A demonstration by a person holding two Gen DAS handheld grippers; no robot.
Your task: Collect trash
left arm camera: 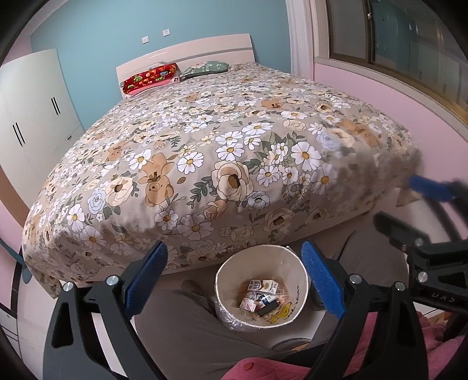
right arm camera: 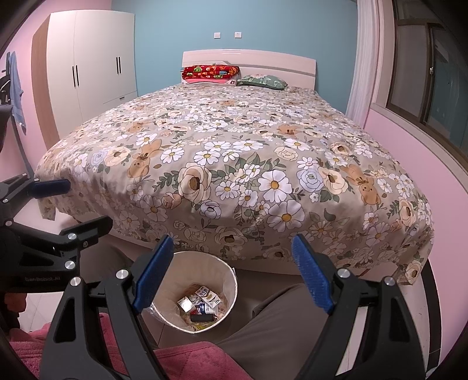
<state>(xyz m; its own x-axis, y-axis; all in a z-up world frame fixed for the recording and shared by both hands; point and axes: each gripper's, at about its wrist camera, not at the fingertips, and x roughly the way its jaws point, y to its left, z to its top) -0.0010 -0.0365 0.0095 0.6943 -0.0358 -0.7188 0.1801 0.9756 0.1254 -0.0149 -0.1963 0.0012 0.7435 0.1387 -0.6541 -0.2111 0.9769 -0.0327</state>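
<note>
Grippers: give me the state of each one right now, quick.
Left gripper: open, nothing between its blue-padded fingers.
Right gripper: open, nothing held; it hangs above the round cream waste bin of small cartons.

Black-framed tongs (left arm camera: 234,280) with blue ribbed pads, silver screws; person wears grey trousers (right arm camera: 280,327), pink top.

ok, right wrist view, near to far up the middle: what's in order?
Open right gripper → round cream waste bin holding small cartons → floral bedspread → red patterned pillow → pale headboard → blue wall.
</note>
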